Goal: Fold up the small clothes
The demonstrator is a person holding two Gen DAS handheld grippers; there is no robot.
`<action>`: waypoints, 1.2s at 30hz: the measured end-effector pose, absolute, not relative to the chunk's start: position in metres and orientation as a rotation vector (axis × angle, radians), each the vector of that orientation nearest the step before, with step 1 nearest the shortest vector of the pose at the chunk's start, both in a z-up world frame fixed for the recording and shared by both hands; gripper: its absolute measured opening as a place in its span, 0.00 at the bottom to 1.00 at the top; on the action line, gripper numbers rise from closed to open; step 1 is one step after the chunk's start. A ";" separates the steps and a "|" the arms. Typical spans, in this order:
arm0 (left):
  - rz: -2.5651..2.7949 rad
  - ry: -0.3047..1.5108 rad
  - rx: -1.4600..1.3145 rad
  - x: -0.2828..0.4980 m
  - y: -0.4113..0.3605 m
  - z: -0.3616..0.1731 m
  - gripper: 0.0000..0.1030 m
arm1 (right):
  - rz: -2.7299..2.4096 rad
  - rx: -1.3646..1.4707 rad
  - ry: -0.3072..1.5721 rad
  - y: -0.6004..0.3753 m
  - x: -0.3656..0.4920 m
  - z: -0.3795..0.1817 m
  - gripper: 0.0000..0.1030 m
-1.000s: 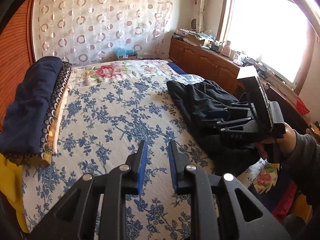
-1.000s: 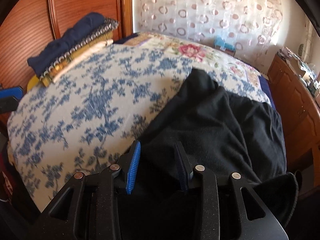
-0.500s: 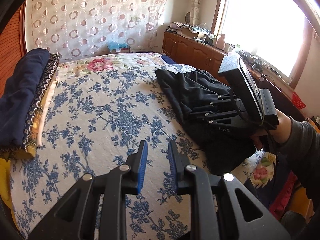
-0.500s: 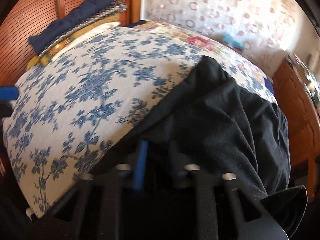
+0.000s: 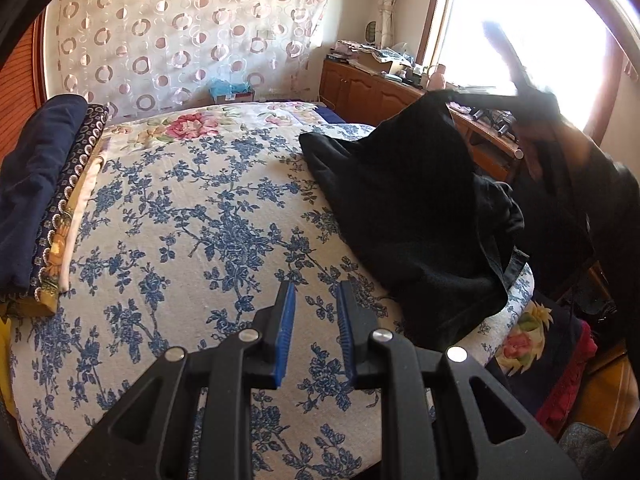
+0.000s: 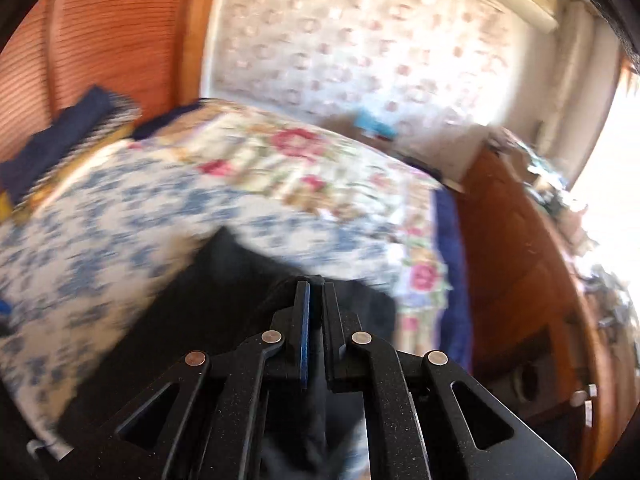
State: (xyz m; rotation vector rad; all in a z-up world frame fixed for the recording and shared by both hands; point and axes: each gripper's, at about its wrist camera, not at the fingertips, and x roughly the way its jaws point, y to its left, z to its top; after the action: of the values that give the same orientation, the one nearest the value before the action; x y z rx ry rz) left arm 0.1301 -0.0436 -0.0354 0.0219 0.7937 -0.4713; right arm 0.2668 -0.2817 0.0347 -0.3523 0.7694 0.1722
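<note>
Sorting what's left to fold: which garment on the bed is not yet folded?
The black garment at the bed's right edge, loose and pinched up by the right gripper. The navy one and the patterned ones under it lie folded in a stack at the left.

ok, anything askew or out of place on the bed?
Only the black fabric garment: bunched at the bed's right edge, one corner pulled up in the right gripper. The folded stack of clothes on the left sits tidy.

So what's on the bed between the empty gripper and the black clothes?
Nothing. In the left wrist view only bare flowered bedspread lies between the left gripper and the black garment.
</note>
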 end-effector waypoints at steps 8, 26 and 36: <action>-0.466 0.804 0.025 0.133 -0.046 -0.042 0.18 | 0.055 -0.331 0.788 -0.319 0.318 0.026 0.02; -0.484 0.768 -0.018 0.128 -0.060 -0.047 0.18 | -0.016 -0.255 0.785 -0.348 0.257 -0.005 0.43; -0.473 0.769 -0.008 0.128 -0.069 -0.047 0.18 | 0.251 -0.123 0.776 -0.293 0.158 -0.012 0.43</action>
State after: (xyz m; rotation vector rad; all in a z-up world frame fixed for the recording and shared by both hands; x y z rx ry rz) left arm 0.1282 -0.0688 -0.0472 -0.0076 0.7685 -0.4733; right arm 0.1582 -0.2929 -0.0115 -0.1234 0.7761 0.2511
